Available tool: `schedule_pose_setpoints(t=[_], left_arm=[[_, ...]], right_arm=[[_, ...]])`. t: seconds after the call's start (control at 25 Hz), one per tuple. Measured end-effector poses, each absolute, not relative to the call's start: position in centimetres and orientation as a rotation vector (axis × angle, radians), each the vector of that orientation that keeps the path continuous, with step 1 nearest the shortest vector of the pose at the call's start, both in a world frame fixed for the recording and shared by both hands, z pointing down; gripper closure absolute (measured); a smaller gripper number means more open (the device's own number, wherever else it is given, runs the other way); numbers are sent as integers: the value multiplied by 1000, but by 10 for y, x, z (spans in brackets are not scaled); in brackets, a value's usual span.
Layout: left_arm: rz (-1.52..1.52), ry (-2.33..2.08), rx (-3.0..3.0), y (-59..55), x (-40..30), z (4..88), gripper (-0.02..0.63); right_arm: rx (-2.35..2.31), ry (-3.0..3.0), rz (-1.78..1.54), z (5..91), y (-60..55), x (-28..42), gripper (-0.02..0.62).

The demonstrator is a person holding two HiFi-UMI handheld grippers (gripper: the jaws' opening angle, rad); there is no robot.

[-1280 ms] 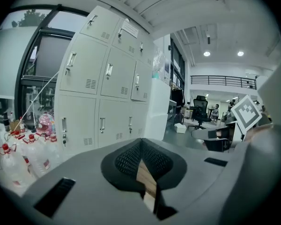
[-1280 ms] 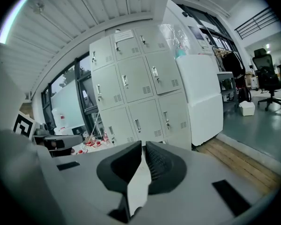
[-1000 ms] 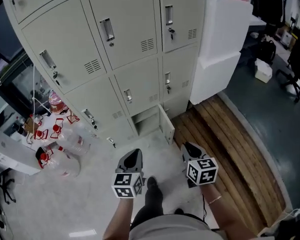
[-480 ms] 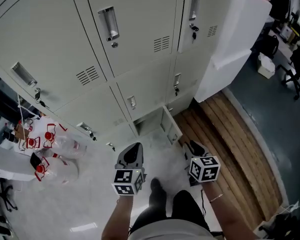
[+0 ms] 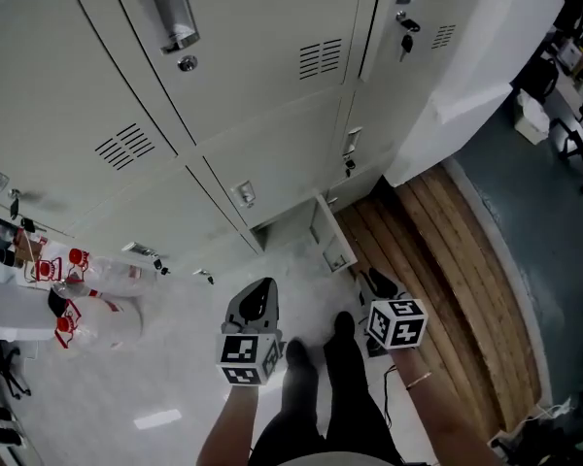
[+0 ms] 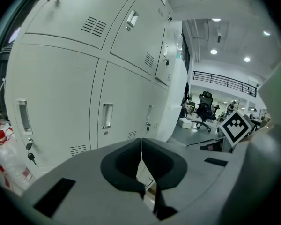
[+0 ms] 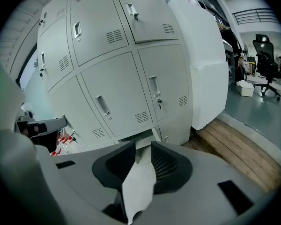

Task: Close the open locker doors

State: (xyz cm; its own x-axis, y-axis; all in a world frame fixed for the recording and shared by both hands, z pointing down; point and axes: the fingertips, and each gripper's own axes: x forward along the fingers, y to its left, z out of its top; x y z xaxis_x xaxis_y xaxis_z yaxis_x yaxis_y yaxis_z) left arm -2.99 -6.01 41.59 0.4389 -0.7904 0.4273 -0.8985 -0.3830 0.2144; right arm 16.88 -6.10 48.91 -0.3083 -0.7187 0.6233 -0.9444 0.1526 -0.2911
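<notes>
One open locker door (image 5: 330,241) stood out from the bottom row by the floor, ahead of both grippers and nearer the right gripper (image 5: 373,282), whose jaws had just opened and stood spread on nothing, than the left gripper (image 5: 259,297), whose jaws were pressed together.

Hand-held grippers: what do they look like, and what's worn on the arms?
Both the left hand-held gripper and right hand-held gripper have grey bodies, dark-lined jaws and a white cube with black square markers. No sleeves show; a thin bracelet circles the right wrist.
</notes>
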Motion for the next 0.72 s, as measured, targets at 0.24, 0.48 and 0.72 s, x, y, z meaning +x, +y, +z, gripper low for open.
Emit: schedule_pose_setpoints(t=[0.24,0.48,0.72], left_arm=[[346,-1463,2220,-88,-11,450,584],[336,-1492,2167,-115,1,491,583],[345,-1503,2118,-130,3,539,583]], right_arm=[[1520,-2072,952,544,-96,185,497],[1450,-2012,970,611,-119,200,483],[1387,-1998,992,663,-133,200,482]])
